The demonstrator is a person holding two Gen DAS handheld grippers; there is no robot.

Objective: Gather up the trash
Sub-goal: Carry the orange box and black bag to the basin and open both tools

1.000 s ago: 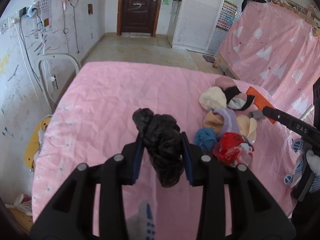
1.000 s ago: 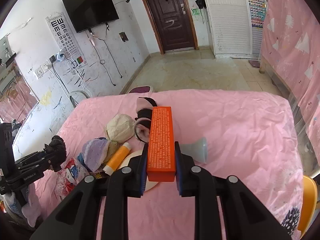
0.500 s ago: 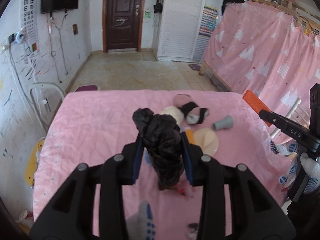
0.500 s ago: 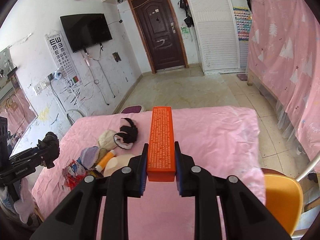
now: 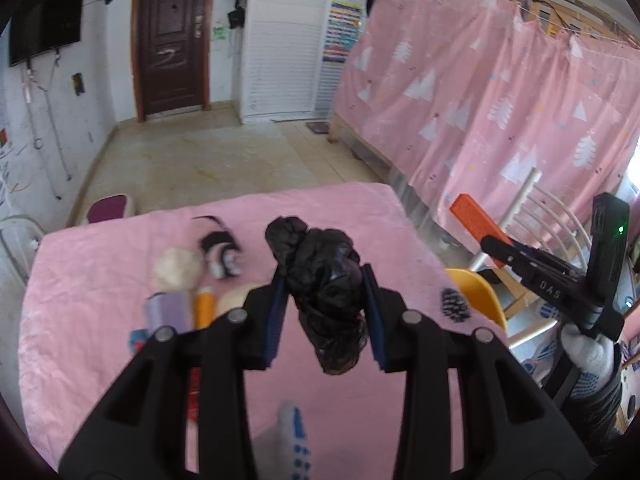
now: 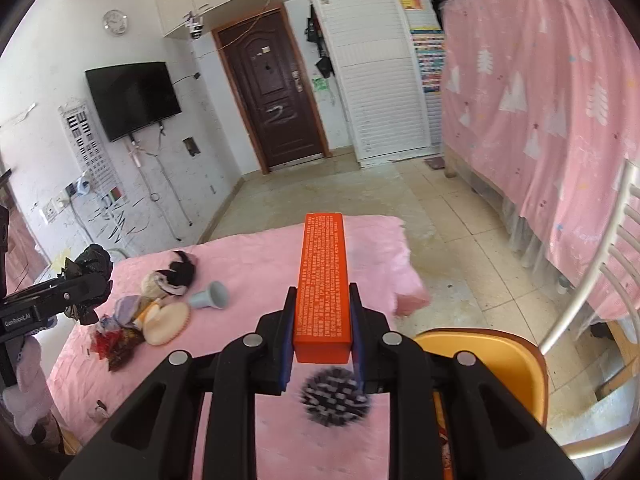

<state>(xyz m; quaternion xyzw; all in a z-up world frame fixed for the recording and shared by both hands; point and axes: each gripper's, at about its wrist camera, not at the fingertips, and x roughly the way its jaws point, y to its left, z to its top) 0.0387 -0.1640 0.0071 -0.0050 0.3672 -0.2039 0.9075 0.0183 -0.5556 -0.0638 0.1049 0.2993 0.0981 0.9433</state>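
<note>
My left gripper [image 5: 323, 280] is shut on a crumpled black plastic bag [image 5: 320, 280], held above the pink-covered table [image 5: 100, 280]. A long orange box [image 6: 323, 276] sticks forward from my right gripper [image 6: 322, 300], which is shut on it near the table's right end. In the left wrist view the orange box [image 5: 474, 218] and the right gripper show at the right, held by a gloved hand [image 5: 588, 352]. The right wrist view has the black bag [image 6: 90, 268] at its left edge. A pile of socks, a tube and wrappers [image 6: 152, 312] lies on the table.
A grey cup [image 6: 210, 295] lies on its side by the pile. An orange chair seat [image 6: 492, 356] with a white frame stands off the table's right end. A black-and-white spiky ball [image 6: 335, 396] lies near the table's edge. Pink curtains [image 5: 500, 100] hang to the right.
Both grippers have swung to the right with their loads and lifted slightly. The pile has slid to the left in both views, and the orange chair has come into sight.
</note>
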